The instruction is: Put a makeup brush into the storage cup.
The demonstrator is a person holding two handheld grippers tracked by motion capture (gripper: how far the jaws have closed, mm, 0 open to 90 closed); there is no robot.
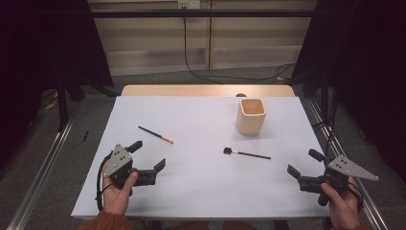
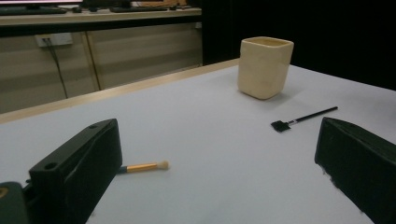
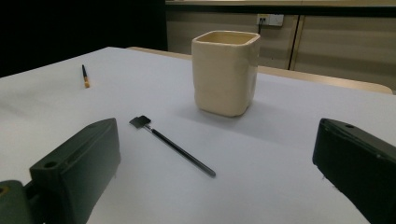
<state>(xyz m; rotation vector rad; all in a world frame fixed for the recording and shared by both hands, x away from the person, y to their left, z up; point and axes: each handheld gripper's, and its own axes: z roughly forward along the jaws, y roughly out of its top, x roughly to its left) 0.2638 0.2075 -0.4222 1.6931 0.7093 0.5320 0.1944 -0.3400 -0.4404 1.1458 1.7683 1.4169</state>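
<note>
A cream square cup stands upright at the back right of the white table top; it is also seen in the left gripper view and the right gripper view. A black flat-headed brush lies in front of the cup. A brush with an orange ferrule lies left of centre. My left gripper is open at the near left, empty. My right gripper is open at the near right, empty.
The white sheet covers a wooden table whose back edge shows. Metal rails run along both sides on the floor. Cables lie behind the table. Dark curtains stand at both sides.
</note>
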